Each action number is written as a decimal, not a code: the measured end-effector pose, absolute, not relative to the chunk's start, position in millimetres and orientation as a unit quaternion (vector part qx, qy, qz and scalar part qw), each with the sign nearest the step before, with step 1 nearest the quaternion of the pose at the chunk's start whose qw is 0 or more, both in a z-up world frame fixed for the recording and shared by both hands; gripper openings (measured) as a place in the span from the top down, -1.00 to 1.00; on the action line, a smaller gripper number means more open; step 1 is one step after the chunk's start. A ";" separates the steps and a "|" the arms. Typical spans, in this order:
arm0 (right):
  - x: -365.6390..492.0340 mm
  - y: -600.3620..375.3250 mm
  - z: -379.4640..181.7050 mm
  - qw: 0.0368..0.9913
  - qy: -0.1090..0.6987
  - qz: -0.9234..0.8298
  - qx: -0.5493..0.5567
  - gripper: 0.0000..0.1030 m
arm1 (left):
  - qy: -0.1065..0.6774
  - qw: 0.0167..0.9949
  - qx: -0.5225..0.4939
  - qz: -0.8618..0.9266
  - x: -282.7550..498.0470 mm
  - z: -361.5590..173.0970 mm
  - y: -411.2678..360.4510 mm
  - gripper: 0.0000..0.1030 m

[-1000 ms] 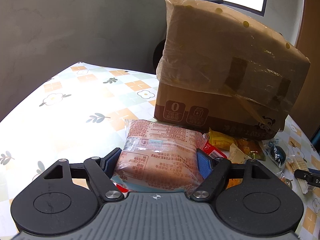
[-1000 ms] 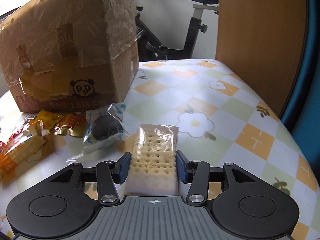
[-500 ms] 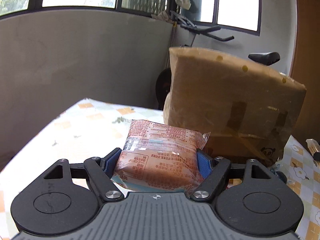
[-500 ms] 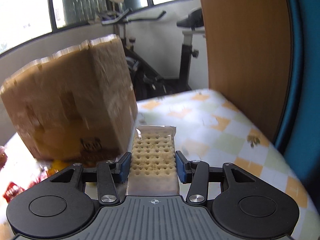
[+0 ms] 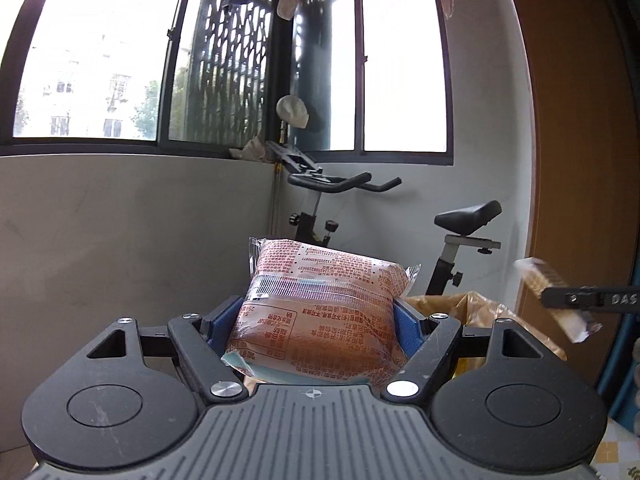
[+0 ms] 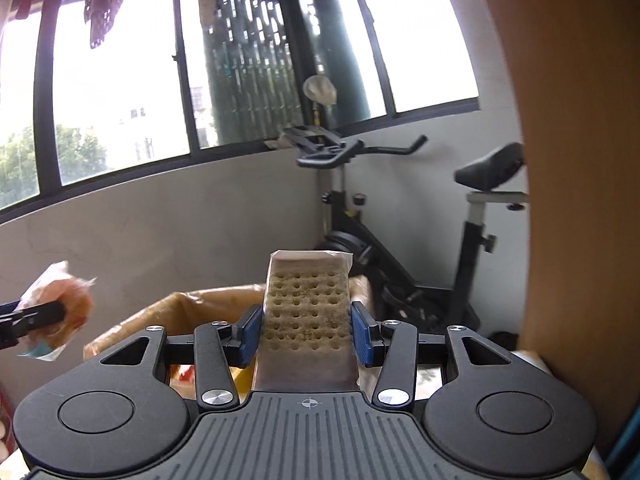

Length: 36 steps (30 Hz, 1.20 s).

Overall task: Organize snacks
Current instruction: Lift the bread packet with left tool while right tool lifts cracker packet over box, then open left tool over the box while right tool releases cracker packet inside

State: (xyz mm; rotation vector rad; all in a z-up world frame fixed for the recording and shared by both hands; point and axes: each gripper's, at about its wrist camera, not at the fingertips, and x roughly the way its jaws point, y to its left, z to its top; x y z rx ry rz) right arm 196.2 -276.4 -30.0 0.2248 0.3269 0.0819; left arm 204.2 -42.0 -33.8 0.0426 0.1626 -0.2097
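My left gripper [image 5: 314, 322] is shut on a pink snack packet with red print [image 5: 320, 312] and holds it high, level with the top of the cardboard box [image 5: 480, 312]. My right gripper [image 6: 306, 330] is shut on a clear-wrapped cracker packet with a grid of holes [image 6: 306, 304], also raised above the box's open top [image 6: 200, 304]. The right gripper's finger [image 5: 588, 300] with the cracker packet [image 5: 548, 296] shows at the right of the left wrist view. The left gripper's finger [image 6: 32, 316] with the pink packet [image 6: 60, 320] shows at the left of the right wrist view.
An exercise bike [image 5: 448, 236] stands behind the box against a grey wall under large windows. A brown wooden panel [image 6: 580, 160] rises at the right. A corner of the floral tablecloth [image 5: 616, 452] shows low right.
Both grippers have lifted their packets up from the table to above the box's top. The table and the loose snacks have dropped out of view.
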 end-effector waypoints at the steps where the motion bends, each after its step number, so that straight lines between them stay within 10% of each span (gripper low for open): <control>1: 211.4 -270.8 -30.6 0.979 0.171 0.039 0.104 0.17 | 0.091 0.989 0.019 -0.114 218.0 -32.9 -49.4 -0.55; 14: 281.8 -225.0 -57.0 0.967 0.249 -0.010 0.052 0.00 | 0.232 0.966 0.012 -0.112 325.1 -75.8 -83.4 -0.62; 36: 147.7 -251.6 -59.0 0.983 0.166 0.025 0.071 -0.09 | 0.215 0.972 -0.044 -0.081 195.8 -83.7 48.2 -0.74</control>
